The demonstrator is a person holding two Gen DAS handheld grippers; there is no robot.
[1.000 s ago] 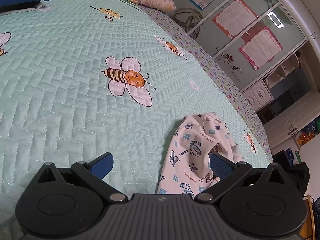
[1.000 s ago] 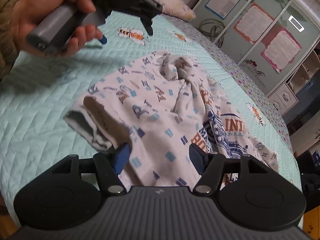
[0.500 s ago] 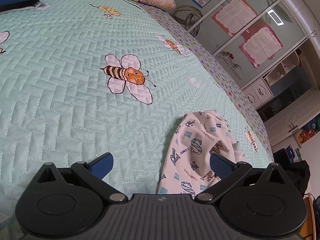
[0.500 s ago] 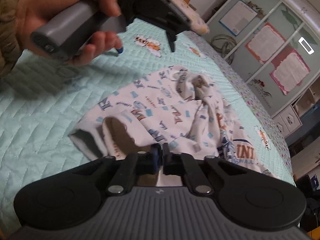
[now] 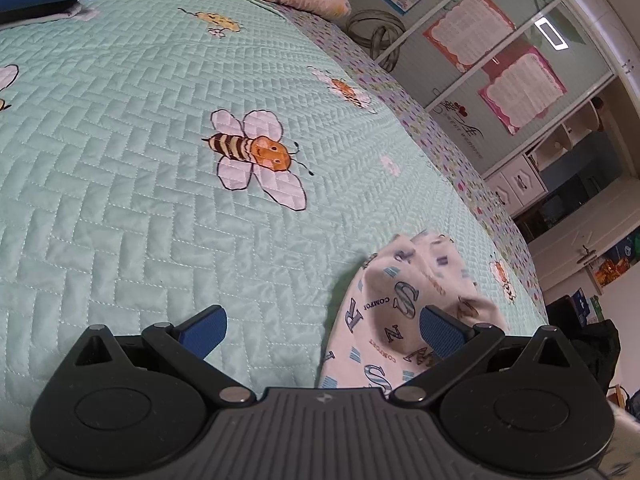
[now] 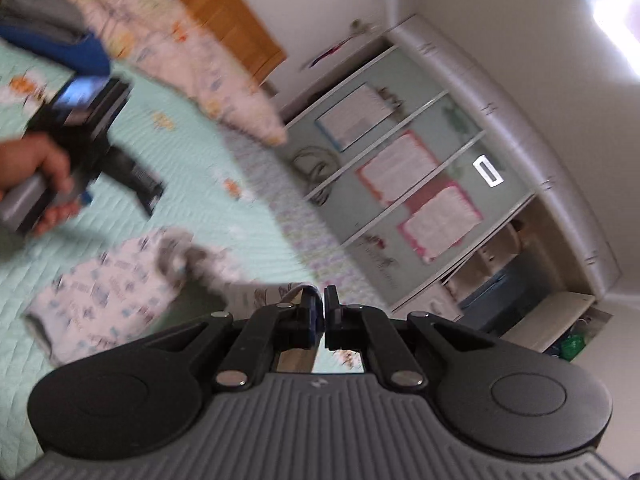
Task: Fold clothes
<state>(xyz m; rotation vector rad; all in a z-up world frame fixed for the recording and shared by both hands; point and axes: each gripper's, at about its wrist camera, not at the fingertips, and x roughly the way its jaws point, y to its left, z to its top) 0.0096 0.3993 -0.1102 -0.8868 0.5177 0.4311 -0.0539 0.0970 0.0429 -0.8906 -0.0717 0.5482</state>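
- Right claw (image 6: 319, 312) is pinched narrow on a hem of the printed garment (image 6: 108, 292); fabric shows bunched just behind and under the tips, so it reads as held (right view is blurred, exact edge can't be told).
- Left claw (image 5: 320, 330) stands wide, gripping nothing; it hangs over the quilted bed (image 5: 140, 208), a lobe of the garment (image 5: 400, 304) rising just inside its right-hand finger, whether touching I can't tell.
- The person's hand (image 6: 36, 176) on the left handle shows up in the right view, well apart from the right tips.
- Garment sits on the bed near the edge toward the wardrobe (image 6: 420, 184), crumpled, one part lifted.
- Step, I judge: lift and shake it out flat before folding.
- To do it well: keep the pinch firm, raise until the cloth hangs free, then let the left claw take a matching corner or hem, not a mid-panel bunch.
- Long axis: roughly from the cuffed end at near left toward the right claw; front or back up can't be told.
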